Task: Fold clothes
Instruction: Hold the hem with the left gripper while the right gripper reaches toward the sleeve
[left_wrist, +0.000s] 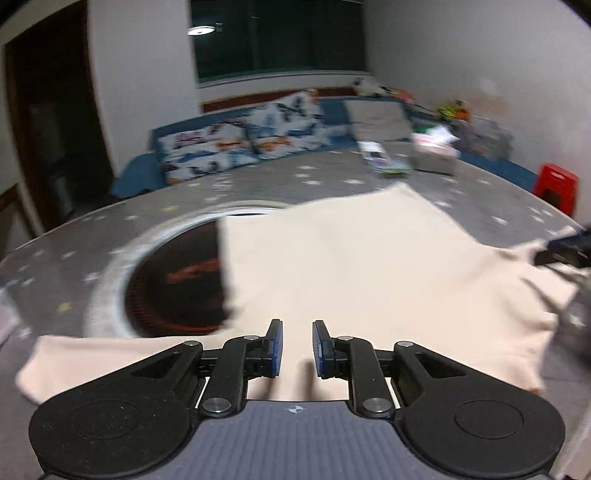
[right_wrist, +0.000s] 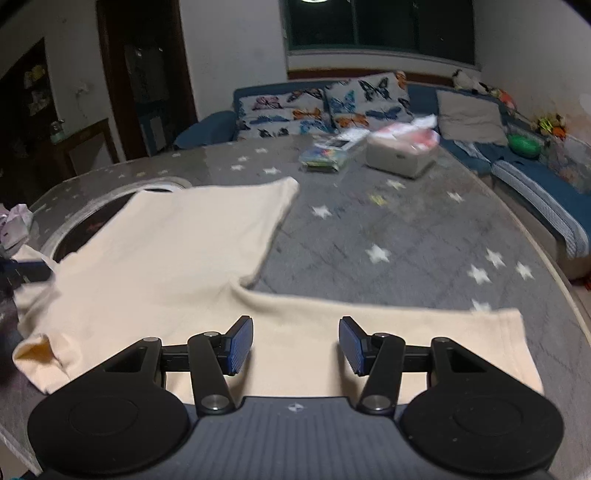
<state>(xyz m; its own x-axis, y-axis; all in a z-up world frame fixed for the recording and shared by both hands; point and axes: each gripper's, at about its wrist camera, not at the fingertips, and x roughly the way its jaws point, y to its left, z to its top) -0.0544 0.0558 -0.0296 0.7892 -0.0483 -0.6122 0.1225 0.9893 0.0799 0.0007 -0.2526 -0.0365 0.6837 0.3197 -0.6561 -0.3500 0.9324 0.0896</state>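
Observation:
A cream T-shirt (left_wrist: 351, 266) lies spread flat on a grey star-patterned table (left_wrist: 332, 177); it also shows in the right wrist view (right_wrist: 166, 258), one sleeve stretching right along the near edge. My left gripper (left_wrist: 297, 349) hovers open and empty over the shirt's near edge, jaws a narrow gap apart. My right gripper (right_wrist: 296, 345) is open wide and empty over the right sleeve. The right gripper also shows blurred at the right edge of the left wrist view (left_wrist: 565, 251).
A round dark hotplate with a pale ring (left_wrist: 177, 280) is set in the table, partly under the shirt. A white box (right_wrist: 400, 155) and a colourful packet (right_wrist: 325, 157) sit at the table's far side. A blue sofa with butterfly cushions (right_wrist: 325, 103) stands behind.

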